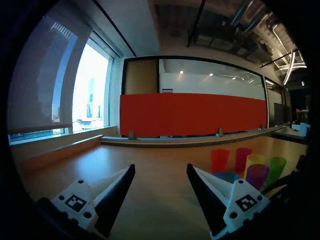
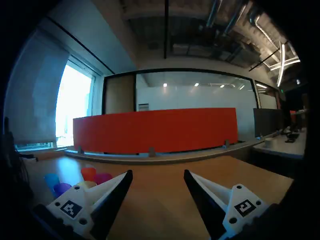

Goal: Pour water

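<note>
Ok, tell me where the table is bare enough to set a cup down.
Free: the table ahead of the left gripper, from the window ledge across to the cups and back to the red partition; likewise ahead of the right gripper, away from the cups. Crowded: the cup cluster.

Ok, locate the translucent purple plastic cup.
Left gripper view, lower right: the purple cup stands between a blue plastic cup and a green plastic cup.

Left tool (image 1: 160, 170) and right tool (image 2: 158, 176) spread wide, level.
</note>
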`<state>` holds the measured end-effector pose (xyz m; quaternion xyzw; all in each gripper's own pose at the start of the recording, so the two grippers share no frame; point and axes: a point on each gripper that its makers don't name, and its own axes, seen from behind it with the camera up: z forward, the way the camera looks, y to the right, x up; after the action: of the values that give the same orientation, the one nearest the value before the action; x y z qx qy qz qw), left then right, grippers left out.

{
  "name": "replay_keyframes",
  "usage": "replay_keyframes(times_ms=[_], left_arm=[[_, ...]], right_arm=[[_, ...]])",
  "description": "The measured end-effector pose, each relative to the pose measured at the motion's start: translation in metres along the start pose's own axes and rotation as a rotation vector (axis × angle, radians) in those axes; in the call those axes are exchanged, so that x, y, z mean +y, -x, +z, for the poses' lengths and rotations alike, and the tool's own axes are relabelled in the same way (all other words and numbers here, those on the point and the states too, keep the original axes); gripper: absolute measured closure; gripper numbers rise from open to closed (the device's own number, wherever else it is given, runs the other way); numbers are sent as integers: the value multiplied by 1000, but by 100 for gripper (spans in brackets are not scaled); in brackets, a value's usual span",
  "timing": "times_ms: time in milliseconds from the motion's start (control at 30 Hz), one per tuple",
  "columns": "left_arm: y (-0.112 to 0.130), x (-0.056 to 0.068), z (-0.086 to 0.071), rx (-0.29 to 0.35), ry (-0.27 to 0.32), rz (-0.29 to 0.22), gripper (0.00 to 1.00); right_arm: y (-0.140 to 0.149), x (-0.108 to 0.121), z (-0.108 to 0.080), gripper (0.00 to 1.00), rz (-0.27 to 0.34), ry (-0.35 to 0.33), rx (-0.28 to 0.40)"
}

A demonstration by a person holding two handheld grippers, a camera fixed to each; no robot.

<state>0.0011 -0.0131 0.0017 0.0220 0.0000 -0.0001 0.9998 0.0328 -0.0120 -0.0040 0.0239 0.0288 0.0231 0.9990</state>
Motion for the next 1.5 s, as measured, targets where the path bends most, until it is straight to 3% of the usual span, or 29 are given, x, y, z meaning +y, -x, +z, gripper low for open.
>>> replay_keyframes(times_ms=[567, 1500], left_arm=[[0, 0, 0, 0, 0, 0, 4], [0, 0, 0, 0, 0, 0, 4]], right_arm=[[28, 10, -1, 1, -21, 21, -43], [31, 11, -2, 1, -46, 29, -58]])
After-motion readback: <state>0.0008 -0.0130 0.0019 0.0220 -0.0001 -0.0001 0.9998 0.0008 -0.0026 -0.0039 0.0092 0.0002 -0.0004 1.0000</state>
